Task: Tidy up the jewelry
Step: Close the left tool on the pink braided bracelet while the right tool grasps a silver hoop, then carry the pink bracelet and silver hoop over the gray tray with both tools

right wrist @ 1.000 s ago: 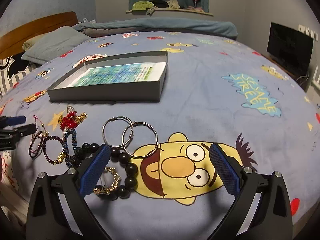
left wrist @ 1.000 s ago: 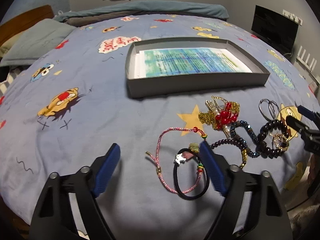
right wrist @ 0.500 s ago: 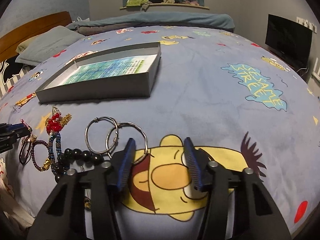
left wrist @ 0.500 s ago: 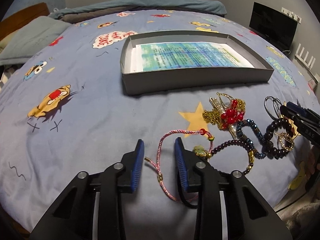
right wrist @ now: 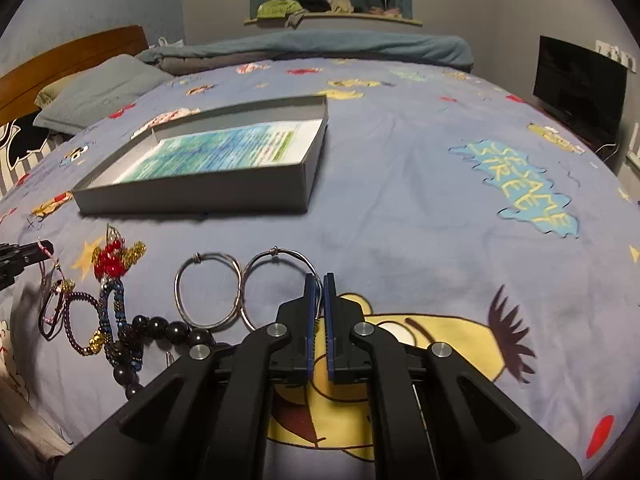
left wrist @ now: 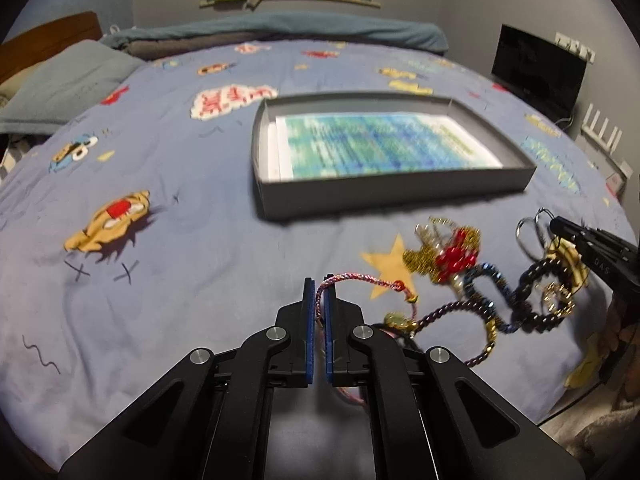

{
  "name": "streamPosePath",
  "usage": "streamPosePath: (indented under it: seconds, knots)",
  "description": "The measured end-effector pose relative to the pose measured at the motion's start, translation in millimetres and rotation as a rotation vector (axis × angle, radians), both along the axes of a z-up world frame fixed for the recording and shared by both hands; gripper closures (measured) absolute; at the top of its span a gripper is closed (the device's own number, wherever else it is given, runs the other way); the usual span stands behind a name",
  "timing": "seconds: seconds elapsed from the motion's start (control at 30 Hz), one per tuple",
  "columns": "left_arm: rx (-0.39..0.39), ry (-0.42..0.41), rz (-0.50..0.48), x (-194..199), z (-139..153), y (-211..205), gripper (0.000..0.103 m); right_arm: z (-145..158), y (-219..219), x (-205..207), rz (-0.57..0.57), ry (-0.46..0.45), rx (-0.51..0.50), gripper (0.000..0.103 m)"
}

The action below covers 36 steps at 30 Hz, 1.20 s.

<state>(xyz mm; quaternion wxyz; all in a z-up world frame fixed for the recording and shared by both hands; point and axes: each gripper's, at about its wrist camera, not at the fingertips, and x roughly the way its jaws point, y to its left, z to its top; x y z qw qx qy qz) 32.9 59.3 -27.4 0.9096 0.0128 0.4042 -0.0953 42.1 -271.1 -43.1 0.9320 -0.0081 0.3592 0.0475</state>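
Note:
Jewelry lies on a blue cartoon bedspread in front of a shallow grey box (left wrist: 400,194) lined with printed paper. My left gripper (left wrist: 319,286) is shut on the pink braided cord bracelet (left wrist: 352,279). Beside it lie a red-and-gold beaded piece (left wrist: 452,256), a dark blue bead strand (left wrist: 486,280) and a black bead bracelet (left wrist: 532,276). My right gripper (right wrist: 319,280) is shut on the right one of two silver hoop bangles (right wrist: 276,276); the other bangle (right wrist: 208,292) lies to its left. The grey box (right wrist: 192,198) stands beyond.
A grey pillow (left wrist: 68,84) and wooden headboard (right wrist: 68,56) are at the far left. A black screen (right wrist: 580,92) stands to the right of the bed. The bed's near edge (left wrist: 560,412) is just below the jewelry.
Both grippers went from wide open to shut. The left closed on the pink cord bracelet, the right on the silver bangle. Both views have risen a little.

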Motion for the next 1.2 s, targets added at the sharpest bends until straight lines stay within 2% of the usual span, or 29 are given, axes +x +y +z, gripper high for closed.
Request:
streamPosePath:
  seconds: [0.4, 0.7, 0.9, 1.1, 1.17, 1.2]
  knots:
    - [-0.033, -0.110, -0.009, -5, 45, -4, 0.099, 45, 6, -12, -0.055, -0.170, -0.059, 0.099]
    - [-0.081, -0.143, -0.039, -17, 72, -4, 0.099, 62, 9, -18, -0.062, -0.205, -0.059, 0.099]
    - [-0.069, -0.183, -0.044, -22, 89, -6, 0.099, 71, 12, -21, -0.055, -0.230, -0.064, 0.099]
    - [-0.061, -0.074, -0.039, -17, 61, -2, 0.098, 69, 15, -23, -0.040, -0.219, -0.058, 0.099]
    - [-0.044, 0.002, -0.030, -12, 41, 1, 0.087, 67, 16, -24, -0.034, -0.216, -0.055, 0.099]
    - [-0.039, 0.027, -0.025, -11, 33, 3, 0.077, 67, 16, -24, -0.033, -0.215, -0.055, 0.099]
